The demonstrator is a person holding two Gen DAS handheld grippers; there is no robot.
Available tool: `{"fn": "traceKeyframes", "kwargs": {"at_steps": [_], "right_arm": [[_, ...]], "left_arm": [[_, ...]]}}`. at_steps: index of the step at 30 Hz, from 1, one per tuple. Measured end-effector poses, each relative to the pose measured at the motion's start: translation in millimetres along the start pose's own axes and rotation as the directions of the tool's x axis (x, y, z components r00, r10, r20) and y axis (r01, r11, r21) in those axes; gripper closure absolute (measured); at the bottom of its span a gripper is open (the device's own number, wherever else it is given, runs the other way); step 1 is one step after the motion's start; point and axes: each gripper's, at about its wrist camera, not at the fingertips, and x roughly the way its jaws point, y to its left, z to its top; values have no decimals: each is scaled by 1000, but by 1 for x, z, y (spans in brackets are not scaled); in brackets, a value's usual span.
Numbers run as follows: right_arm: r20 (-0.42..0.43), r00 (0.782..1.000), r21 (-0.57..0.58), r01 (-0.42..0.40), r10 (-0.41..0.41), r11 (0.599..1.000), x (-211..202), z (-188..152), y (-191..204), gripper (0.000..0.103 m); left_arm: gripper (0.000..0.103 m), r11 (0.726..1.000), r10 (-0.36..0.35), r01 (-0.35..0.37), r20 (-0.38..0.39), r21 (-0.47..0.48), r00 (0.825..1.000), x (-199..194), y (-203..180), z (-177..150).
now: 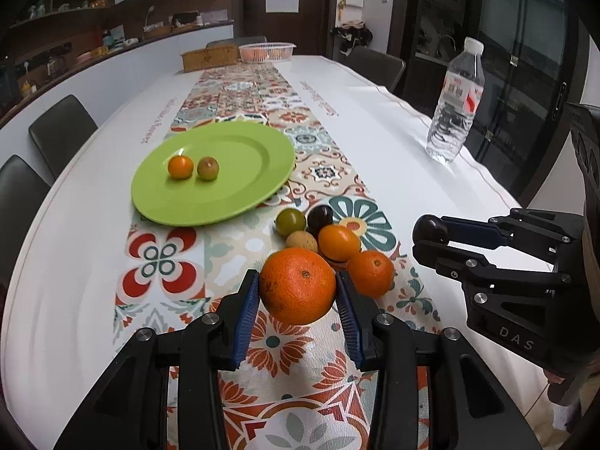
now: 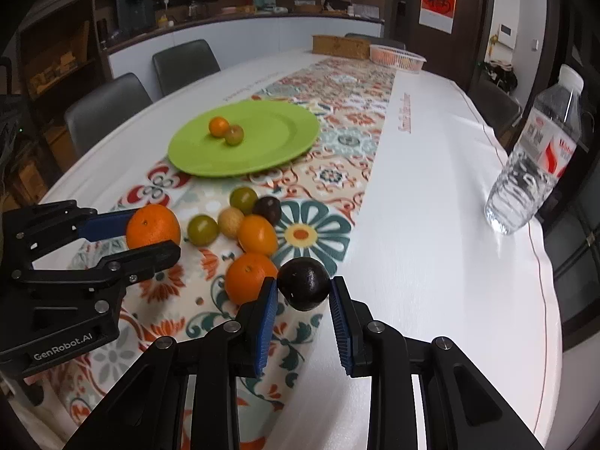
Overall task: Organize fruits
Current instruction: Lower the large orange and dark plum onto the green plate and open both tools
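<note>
1. Left gripper: the jaws are closed around a large orange, which is pressed between the blue pads. In the right wrist view the same orange is seen raised just above the patterned runner.
2. Right gripper: the jaws are clamped on a dark round fruit, seen held clear of the worktop in the left wrist view.
3. Loose fruit on the runner, grouped close together between the two grippers and the plate: a small orange; an oval orange fruit; a pale tan fruit; two green fruits; a second dark fruit. Several of these are touching one another.
4. Green plate: set on the runner just beyond the loose group. Two small fruits are held on it, side by side near the middle: one orange, one greenish-brown.
5. Water bottle: stood upright on the white part of the worktop, well apart from the fruit.
6. Basket and wooden box: placed at the far end of the worktop, next to each other.
7. Chairs: ranged along the worktop's sides.
</note>
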Motion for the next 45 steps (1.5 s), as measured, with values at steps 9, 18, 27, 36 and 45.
{"fn": "traceKeyframes", "kwargs": {"at_steps": [9,18,27,36,45], "right_arm": [[65,998,-5,-22,22,1000,-17,18,8,73],[111,993,-12,-42,43,999,-21,41,16,73],[131,990,-20,-59,61,998,-14,64,21,73],[130,988,-31,-75,79,997,4,91,26,73],[103,991,-67,-83,90,994,33,113,36,73]], "left_arm": [[63,1000,13,-13,68,-6,998,-21,8,12],[63,999,34,-32,112,-18,993,-30,19,24],[63,998,67,-63,148,-31,987,-31,35,41],[63,995,89,-82,150,-51,985,-20,57,58],[63,993,103,-97,118,-61,988,8,81,71]]}}
